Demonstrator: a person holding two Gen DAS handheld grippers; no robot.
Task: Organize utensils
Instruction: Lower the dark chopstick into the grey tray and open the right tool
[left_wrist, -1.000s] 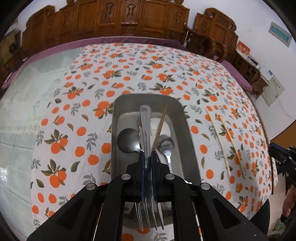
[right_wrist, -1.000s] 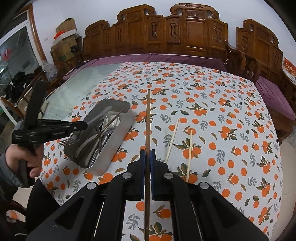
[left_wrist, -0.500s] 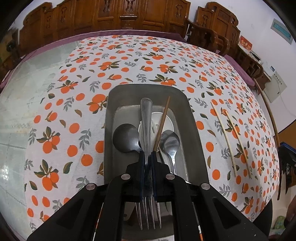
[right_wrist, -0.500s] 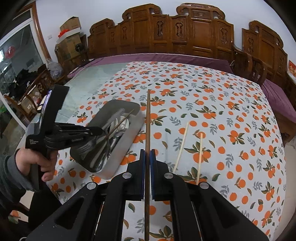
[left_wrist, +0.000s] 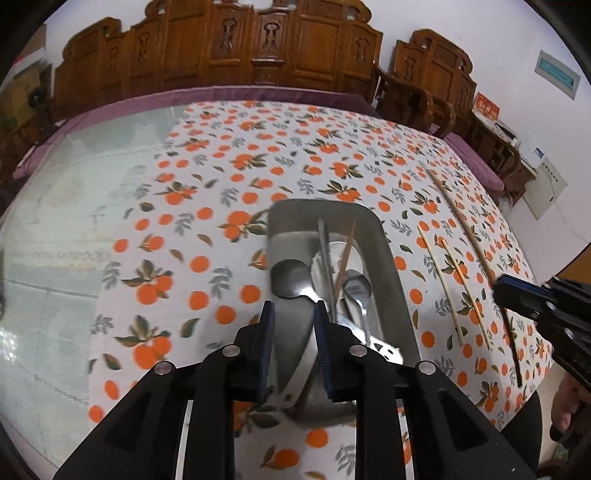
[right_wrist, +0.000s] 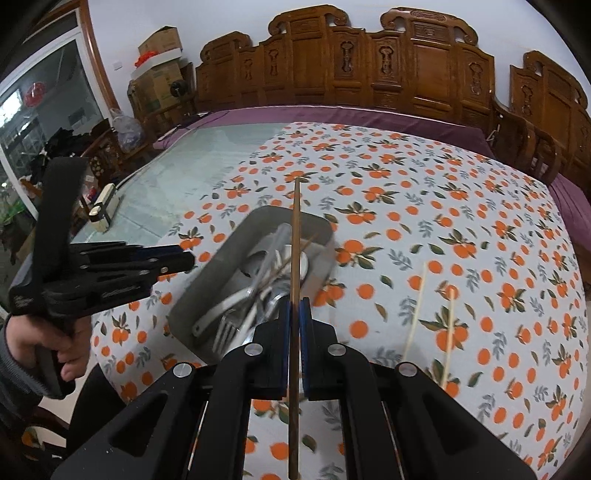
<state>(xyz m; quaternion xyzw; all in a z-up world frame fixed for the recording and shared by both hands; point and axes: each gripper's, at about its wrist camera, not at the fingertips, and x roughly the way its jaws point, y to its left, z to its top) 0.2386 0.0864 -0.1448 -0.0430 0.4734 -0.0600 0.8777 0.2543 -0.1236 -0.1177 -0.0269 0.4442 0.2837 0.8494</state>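
A metal tray (left_wrist: 391, 258) on the orange-print cloth holds spoons, a fork (right_wrist: 225, 328) and a brown chopstick (left_wrist: 345, 254). My left gripper (left_wrist: 291, 310) is open and empty above the tray's near left corner; it also shows in the right wrist view (right_wrist: 177, 258). My right gripper (right_wrist: 294, 306) is shut on a brown chopstick (right_wrist: 295, 236), held over the tray's (right_wrist: 192, 295) right side; it also shows in the left wrist view (left_wrist: 498, 288). Two pale chopsticks (left_wrist: 443, 280) lie on the cloth to the right of the tray.
Carved wooden chairs (right_wrist: 369, 62) line the table's far edge. Bare glass tabletop (left_wrist: 55, 229) lies left of the cloth. A small white box (right_wrist: 105, 208) sits on the glass. The table's near edge is just below the tray.
My left gripper has opened and let go of the fork, which now lies in the tray. My right gripper has carried its brown chopstick left, over the tray.
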